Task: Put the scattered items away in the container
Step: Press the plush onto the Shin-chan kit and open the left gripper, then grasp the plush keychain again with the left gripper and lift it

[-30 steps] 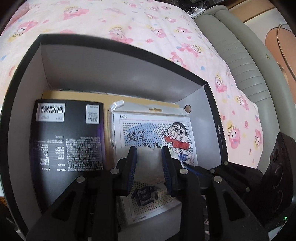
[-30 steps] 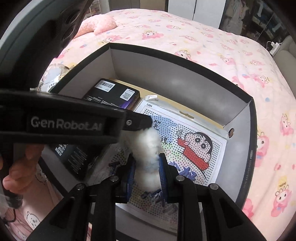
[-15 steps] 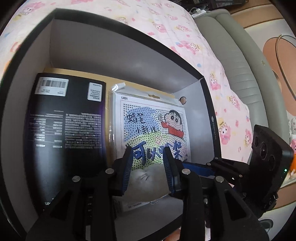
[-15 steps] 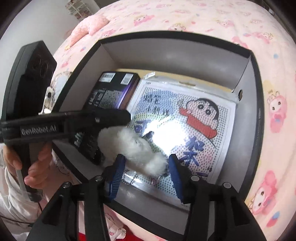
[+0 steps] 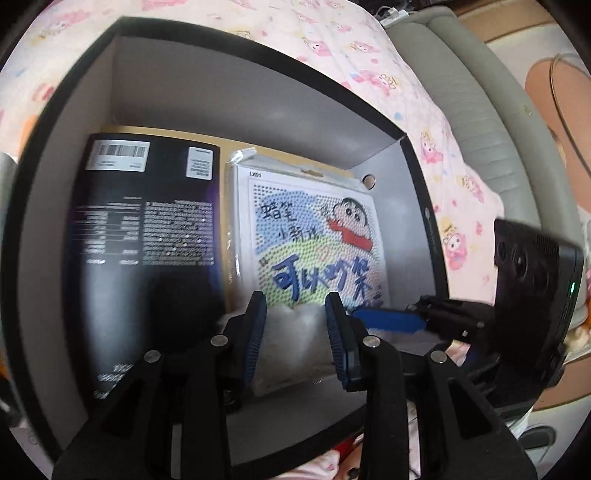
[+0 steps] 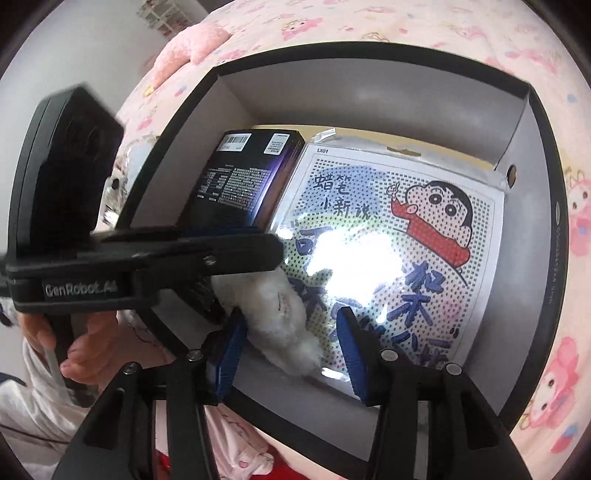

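A black-rimmed box with grey walls point(image 5: 258, 99) point(image 6: 369, 88) sits on the bed. Inside lie a black carton point(image 5: 147, 240) point(image 6: 243, 173) and a cartoon bead-art pack point(image 5: 314, 236) point(image 6: 417, 243). A white fluffy toy point(image 5: 295, 332) point(image 6: 280, 310) rests on the pack near the box's front wall. My left gripper point(image 5: 295, 325) stands around the toy with its jaws apart. My right gripper point(image 6: 290, 343) is open, with the toy against its left finger. The left gripper's arm point(image 6: 147, 258) crosses the right wrist view.
The bed has a pink cartoon-print sheet point(image 5: 369, 48) point(image 6: 406, 22). A grey padded bed edge point(image 5: 480, 110) runs along the right. A pink pillow point(image 6: 188, 48) lies at the far left. A hand point(image 6: 85, 354) holds the left gripper.
Both grippers went from shut on the fluffy toy to open. The toy came down onto the bead-art pack inside the box, and the right gripper's jaws widened further.
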Action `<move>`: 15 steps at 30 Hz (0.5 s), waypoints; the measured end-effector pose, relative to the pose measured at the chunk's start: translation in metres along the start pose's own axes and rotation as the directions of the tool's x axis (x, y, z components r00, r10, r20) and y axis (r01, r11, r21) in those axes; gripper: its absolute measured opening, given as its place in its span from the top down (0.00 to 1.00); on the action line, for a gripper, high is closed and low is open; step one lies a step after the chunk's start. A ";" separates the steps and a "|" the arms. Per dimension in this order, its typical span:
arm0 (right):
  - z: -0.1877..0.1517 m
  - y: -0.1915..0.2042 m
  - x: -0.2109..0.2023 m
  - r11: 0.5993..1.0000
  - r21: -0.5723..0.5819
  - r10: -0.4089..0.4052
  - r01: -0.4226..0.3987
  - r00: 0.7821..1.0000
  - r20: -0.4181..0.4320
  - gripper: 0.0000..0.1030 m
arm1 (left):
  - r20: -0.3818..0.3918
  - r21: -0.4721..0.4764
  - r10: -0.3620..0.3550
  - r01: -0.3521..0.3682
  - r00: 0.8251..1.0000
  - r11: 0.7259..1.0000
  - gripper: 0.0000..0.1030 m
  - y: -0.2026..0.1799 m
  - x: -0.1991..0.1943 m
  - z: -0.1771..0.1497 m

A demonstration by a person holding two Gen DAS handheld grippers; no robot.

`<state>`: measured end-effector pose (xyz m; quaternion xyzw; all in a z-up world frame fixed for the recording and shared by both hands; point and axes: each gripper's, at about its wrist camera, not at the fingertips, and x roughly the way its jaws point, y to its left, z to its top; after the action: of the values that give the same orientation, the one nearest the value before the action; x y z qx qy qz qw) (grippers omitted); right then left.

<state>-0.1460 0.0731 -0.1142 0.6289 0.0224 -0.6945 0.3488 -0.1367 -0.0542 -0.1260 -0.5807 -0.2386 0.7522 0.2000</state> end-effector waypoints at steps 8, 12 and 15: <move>-0.001 0.010 -0.003 0.997 -0.048 0.064 -0.065 0.998 -0.014 0.55 | -0.060 0.012 0.007 -0.006 0.998 1.000 0.66 0.001 -0.009 -0.013; 0.000 0.015 0.009 0.995 -0.049 0.080 -0.082 0.996 -0.035 0.55 | -0.074 -0.008 0.026 -0.026 0.997 1.000 0.60 0.008 -0.012 -0.015; -0.001 0.017 0.013 0.992 -0.044 0.115 -0.116 0.993 -0.029 0.63 | -0.087 -0.053 -0.026 0.022 0.996 0.998 0.60 0.012 -0.007 -0.012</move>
<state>-0.1360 0.0542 -0.1191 0.6302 0.0063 -0.6640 0.4023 -0.1231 -0.0665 -0.1304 -0.6153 -0.2560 0.7171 0.2043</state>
